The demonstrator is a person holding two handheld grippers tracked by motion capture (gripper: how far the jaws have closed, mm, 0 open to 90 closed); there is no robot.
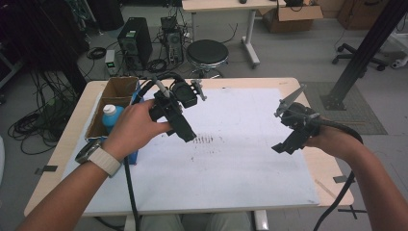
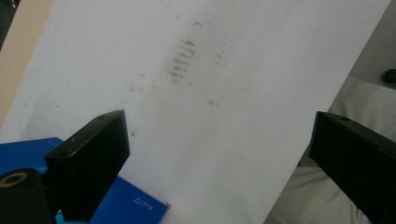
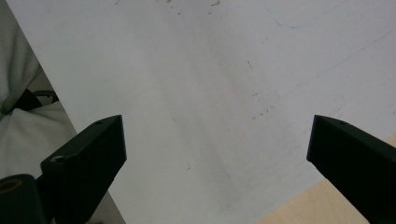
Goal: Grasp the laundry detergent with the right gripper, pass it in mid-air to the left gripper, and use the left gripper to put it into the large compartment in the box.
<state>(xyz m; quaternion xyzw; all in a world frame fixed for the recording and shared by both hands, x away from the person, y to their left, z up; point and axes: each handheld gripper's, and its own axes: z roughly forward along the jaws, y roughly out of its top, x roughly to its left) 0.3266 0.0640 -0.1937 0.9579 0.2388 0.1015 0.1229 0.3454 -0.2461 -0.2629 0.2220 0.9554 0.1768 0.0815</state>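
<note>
The left black gripper (image 2: pixel 219 154) is hanging over the big white sheet (image 1: pixel 231 159) on the wooden table (image 1: pixel 332 178), its jaws spread wide with nothing between them. The right black gripper (image 3: pixel 217 154) is hanging over the sheet too, jaws wide apart. A blue flat box (image 2: pixel 126 205) is lying by the left gripper. A brown cardboard box (image 1: pixel 113 96) is holding a blue bottle with a white cap (image 1: pixel 110 115).

Light wooden table (image 1: pixel 308 166) with rounded corners carries large white sheet (image 1: pixel 250 159) with dark smudged marks (image 1: pixel 202 140) near its middle. Open brown cardboard box (image 1: pixel 118 91) sits at left edge, blue flat box (image 2: pixel 126 205) beside it.
</note>
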